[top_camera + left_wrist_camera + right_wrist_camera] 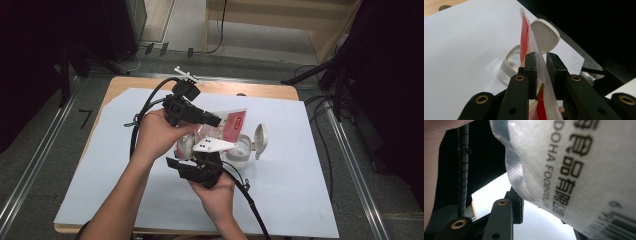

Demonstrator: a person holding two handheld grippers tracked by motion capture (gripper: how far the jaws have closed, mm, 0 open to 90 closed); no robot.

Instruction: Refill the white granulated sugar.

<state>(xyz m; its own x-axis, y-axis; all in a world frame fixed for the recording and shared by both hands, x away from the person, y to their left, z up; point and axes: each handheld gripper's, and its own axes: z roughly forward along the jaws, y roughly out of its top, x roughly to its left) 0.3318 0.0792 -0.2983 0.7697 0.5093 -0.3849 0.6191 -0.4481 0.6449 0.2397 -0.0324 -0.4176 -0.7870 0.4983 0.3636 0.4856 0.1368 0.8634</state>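
Note:
A clear plastic pouch with a red printed band and white grains inside hangs above the table between both hands. My left gripper points right and is shut on the pouch's thin upper part, its pads pinching the film from both sides. My right gripper points up from below, under its grey plate. In the right gripper view the bulging pouch with black print sits between the jaws; one pad presses its edge and the other jaw is hidden behind it. Below stands a clear container with its flip lid open.
A white sheet covers the wooden table. The container and its lid lie just beyond the left jaws. Black cables trail from both grippers. Metal rails and dark stands flank the table.

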